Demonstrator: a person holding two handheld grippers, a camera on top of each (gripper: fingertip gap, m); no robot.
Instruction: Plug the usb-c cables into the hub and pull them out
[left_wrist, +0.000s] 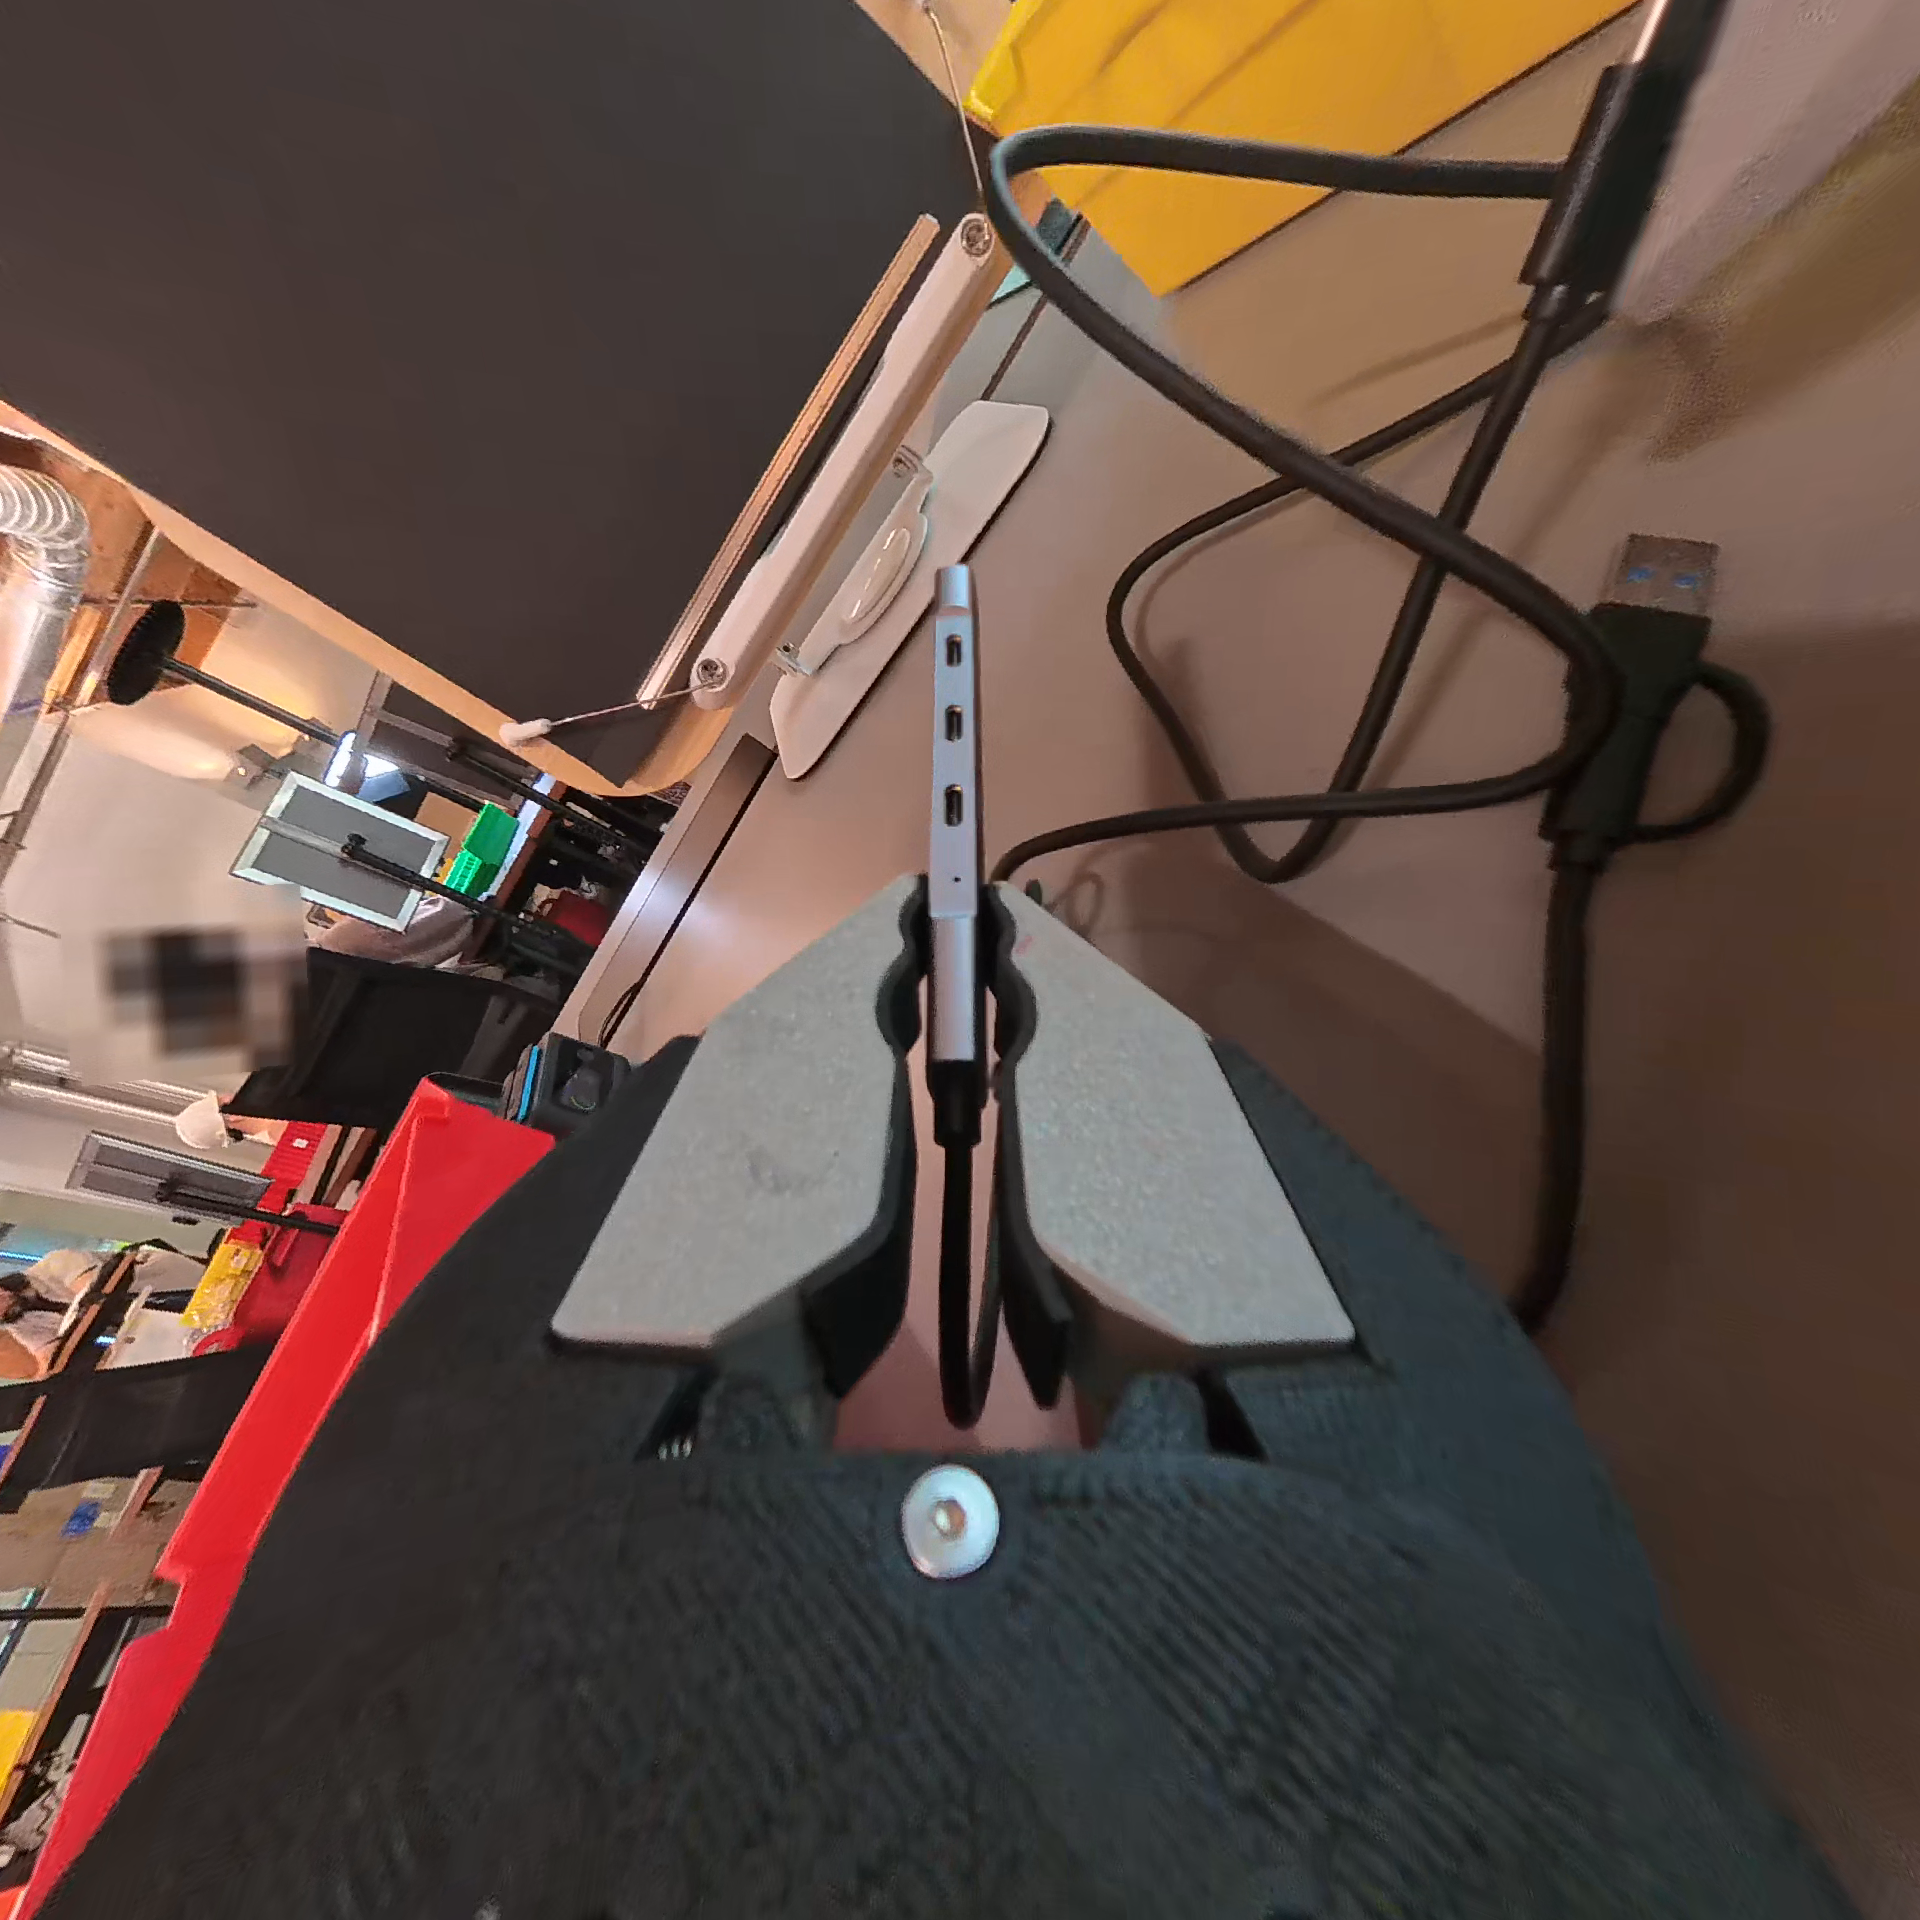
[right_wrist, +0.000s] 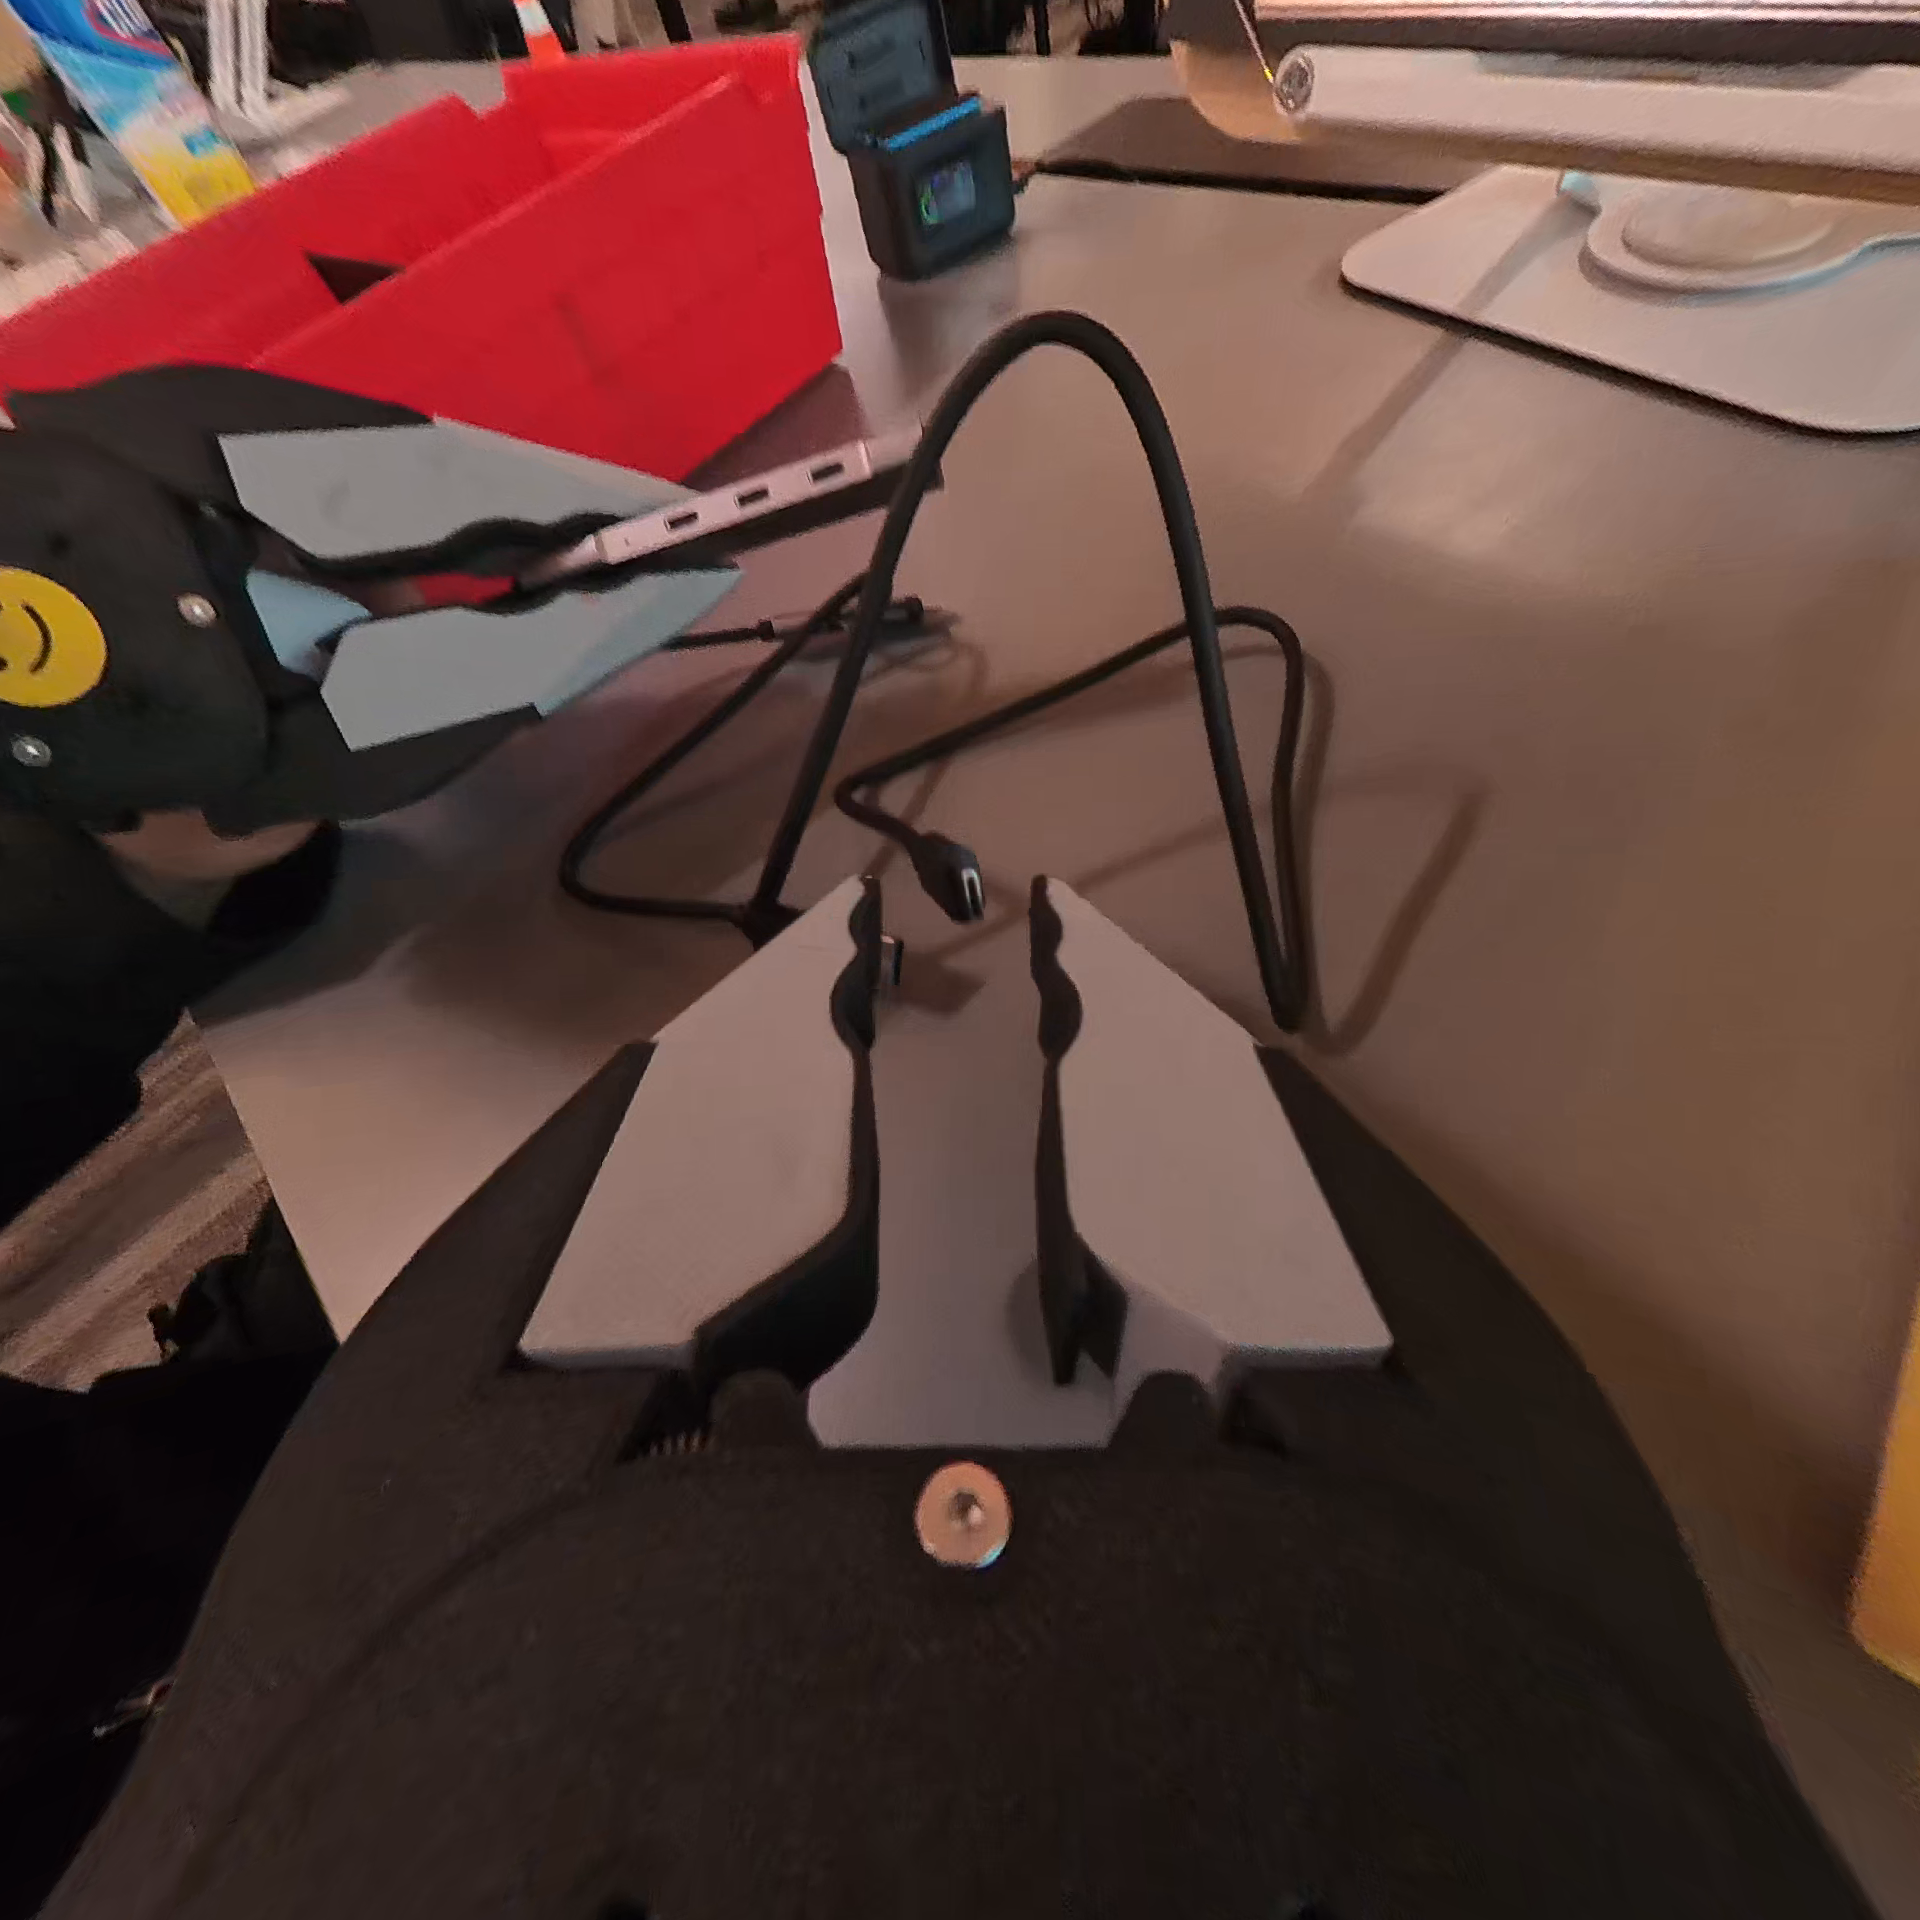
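The right gripper (right_wrist: 951, 894) is seen with its fingers spread apart, and nothing is held between them. Just past the fingertips, a black usb-c plug (right_wrist: 958, 888) hangs in the gap, tilted, with its metal mouth turned toward the camera. Its long side is not lined up with the fingers. A second plug end (right_wrist: 891, 951) is seen touching the left finger. Farther off and to the left, the silver hub (right_wrist: 727, 504) is pinched tight by the left gripper (left_wrist: 956, 914). Three empty ports (left_wrist: 954, 727) are shown along its thin edge. The plug is nearer the right gripper, so it would likely be grabbed first.
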